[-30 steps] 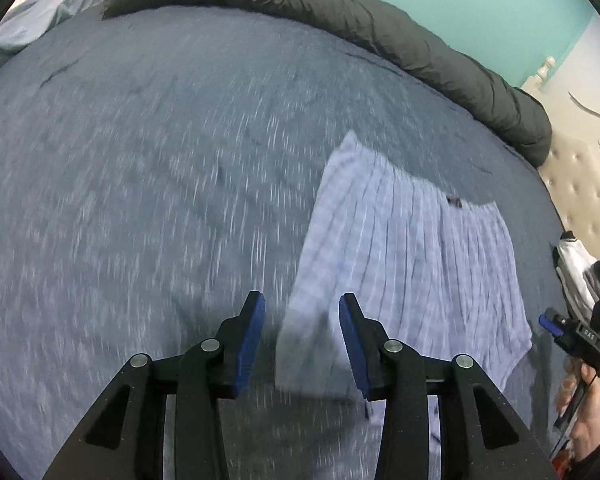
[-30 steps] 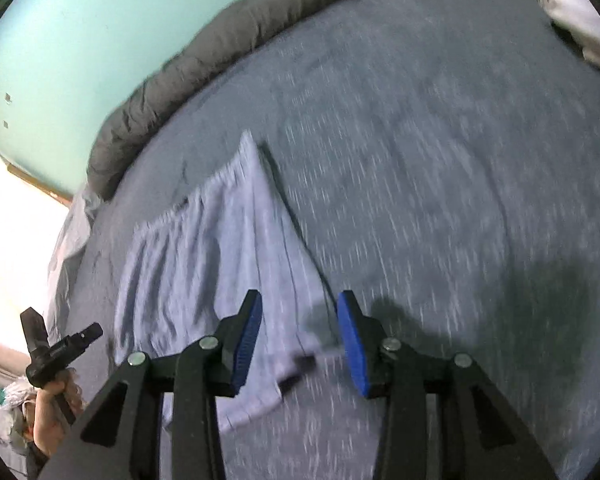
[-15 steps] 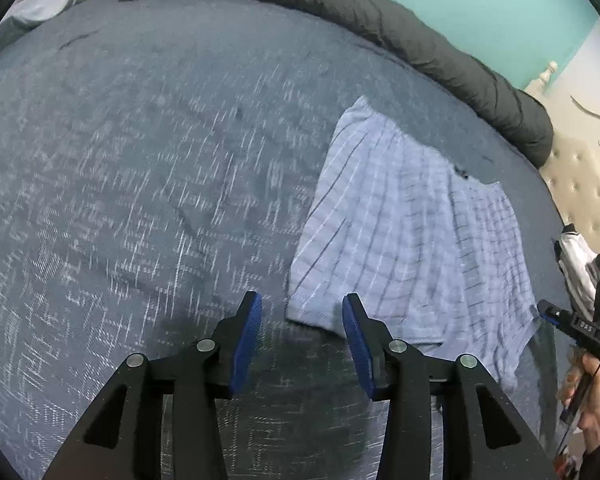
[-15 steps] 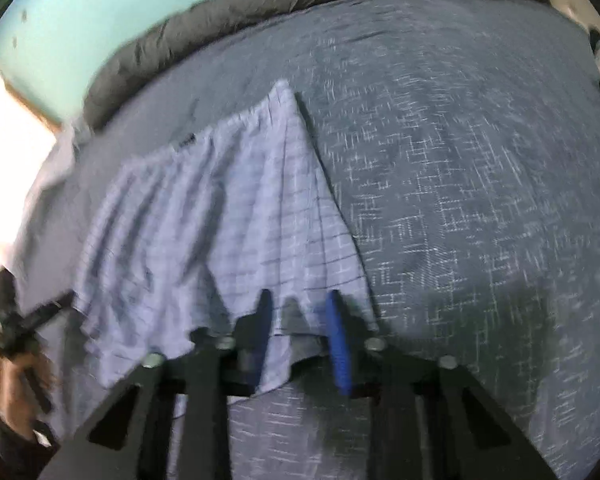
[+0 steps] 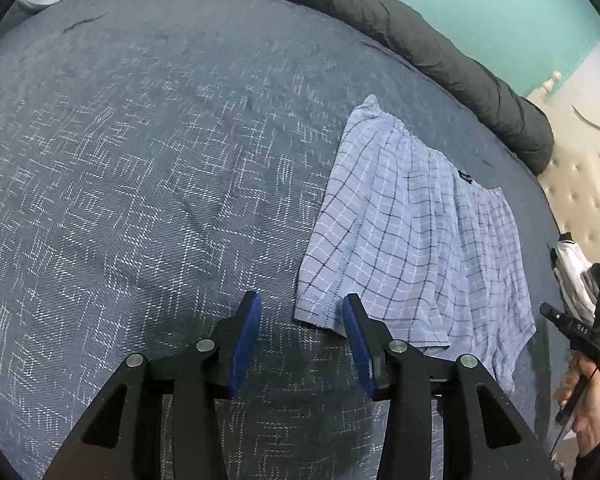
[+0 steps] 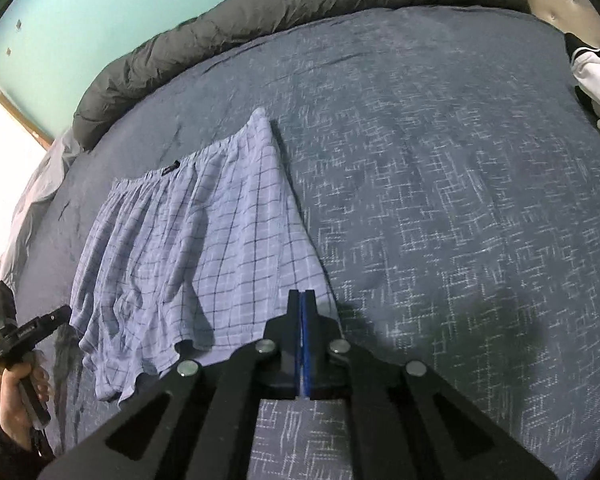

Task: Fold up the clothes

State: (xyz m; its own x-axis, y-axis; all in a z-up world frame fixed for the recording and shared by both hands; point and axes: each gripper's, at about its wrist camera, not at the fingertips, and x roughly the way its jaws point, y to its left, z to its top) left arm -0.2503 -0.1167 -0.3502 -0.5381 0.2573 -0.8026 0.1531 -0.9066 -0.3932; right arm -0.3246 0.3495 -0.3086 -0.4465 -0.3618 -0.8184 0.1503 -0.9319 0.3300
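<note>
Light blue checked boxer shorts (image 5: 412,248) lie spread flat on the dark blue bed cover (image 5: 140,200), waistband toward the far side. My left gripper (image 5: 302,320) is open, just in front of the shorts' near left hem corner, which lies by its right pad. In the right wrist view the shorts (image 6: 188,240) lie to the left, and my right gripper (image 6: 301,300) is shut on their near right hem corner. The other gripper shows at each view's edge, the right one (image 5: 576,332) and the left one (image 6: 24,332).
A rolled dark grey duvet (image 5: 380,12) runs along the far side of the bed under a teal wall. A beige tufted headboard (image 5: 580,196) and a pile of white and grey clothes (image 6: 596,76) are on the right.
My right gripper moved onto the near right hem corner and closed on it. My left gripper drew back a little from the left corner and stays open.
</note>
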